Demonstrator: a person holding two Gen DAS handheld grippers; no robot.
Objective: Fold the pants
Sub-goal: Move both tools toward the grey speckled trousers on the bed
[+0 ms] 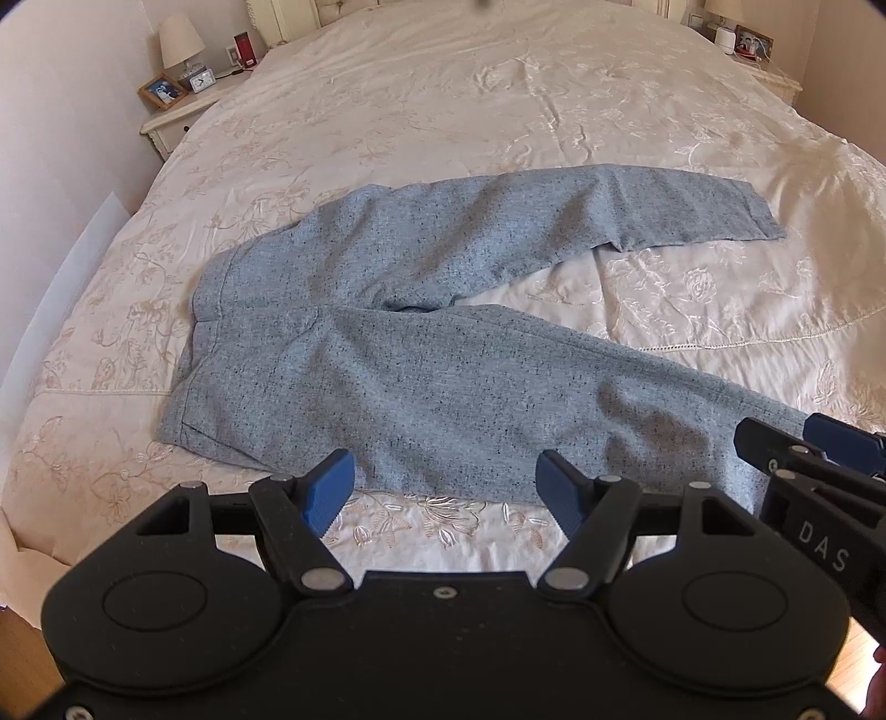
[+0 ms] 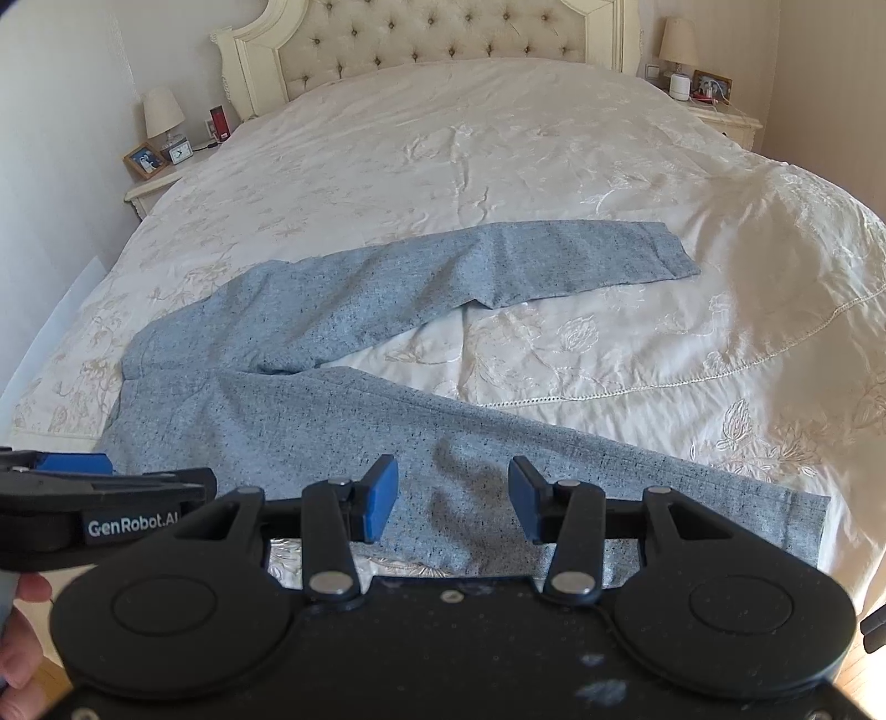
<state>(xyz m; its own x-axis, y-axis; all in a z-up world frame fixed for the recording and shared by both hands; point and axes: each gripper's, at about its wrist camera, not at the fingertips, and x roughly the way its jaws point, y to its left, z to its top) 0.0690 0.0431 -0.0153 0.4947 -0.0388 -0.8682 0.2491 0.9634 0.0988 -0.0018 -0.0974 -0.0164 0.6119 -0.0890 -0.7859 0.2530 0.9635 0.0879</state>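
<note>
- Cream bedspread with embroidered flowers covers a wide bed and fills most of both wrist views; a tufted headboard stands at the far end.
- Grey-blue speckled pants lie flat and unfolded on the bedspread, toward its near edge.
- Waistband of the pants points to the left side of the bed, and the two legs spread apart toward the right in a V.
- Far leg of the pants angles up toward the headboard; its cuff lies flat on the bedspread.
- Near leg of the pants runs along the near edge of the bed, with its cuff close to the right side.
- Left gripper hovers just above the near edge of the pants, by the seat and upper near leg; its blue pads stand well apart and hold nothing.
- Right gripper hovers over the near leg of the pants, further toward the cuff; its jaws are also spread and empty.
- Each gripper shows at the edge of the other's view, so the two are side by side.
- A hand shows at the lower left edge of the right wrist view, beneath the left gripper.
- Left of the headboard, a nightstand carries a lamp, a framed photo and a small clock.
- Right of the headboard, a second nightstand holds another lamp.
</note>
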